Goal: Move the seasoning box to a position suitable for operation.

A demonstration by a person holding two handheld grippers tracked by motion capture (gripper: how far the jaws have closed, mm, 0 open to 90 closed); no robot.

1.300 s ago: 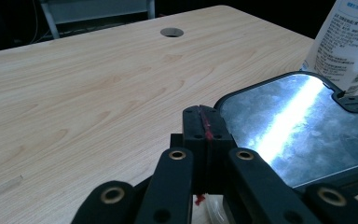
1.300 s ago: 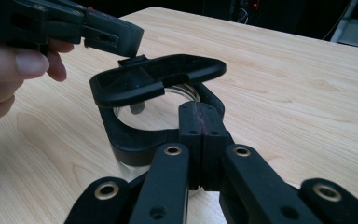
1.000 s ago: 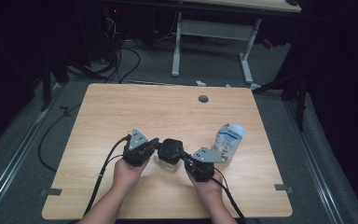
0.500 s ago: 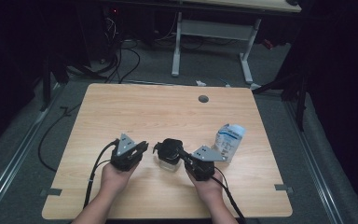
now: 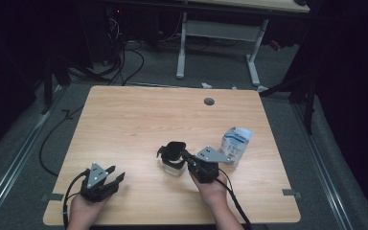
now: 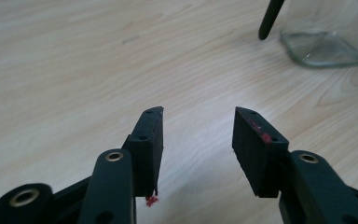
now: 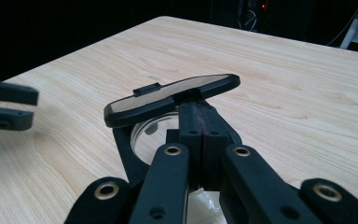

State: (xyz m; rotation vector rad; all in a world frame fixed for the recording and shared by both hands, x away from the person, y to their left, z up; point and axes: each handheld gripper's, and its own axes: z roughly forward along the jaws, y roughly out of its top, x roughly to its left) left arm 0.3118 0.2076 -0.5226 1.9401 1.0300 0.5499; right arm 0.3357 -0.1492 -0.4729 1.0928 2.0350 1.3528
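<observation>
A small clear glass jar [image 5: 171, 166] stands on the wooden table [image 5: 139, 120], its black hinged lid [image 5: 173, 149] raised. My right gripper [image 5: 186, 156] is shut on the lid; in the right gripper view the pads [image 7: 192, 122] meet at the lid [image 7: 168, 97] over the jar's mouth [image 7: 151, 133]. My left gripper [image 5: 117, 177] lies at the near left, well apart from the jar. Its jaws have just been opening, with nothing between them [image 6: 198, 135]. The jar's base [image 6: 324, 46] shows far off in that view.
A white and blue pouch [image 5: 235, 143] stands just right of the right gripper. A round cable hole [image 5: 209, 101] sits near the table's far edge. Desk legs and cables lie on the floor beyond. The left gripper [image 7: 7, 108] appears at the left of the right gripper view.
The left hand has drawn away from the jar toward the near left corner, and its jaws have opened. The right gripper and the jar have stayed put.
</observation>
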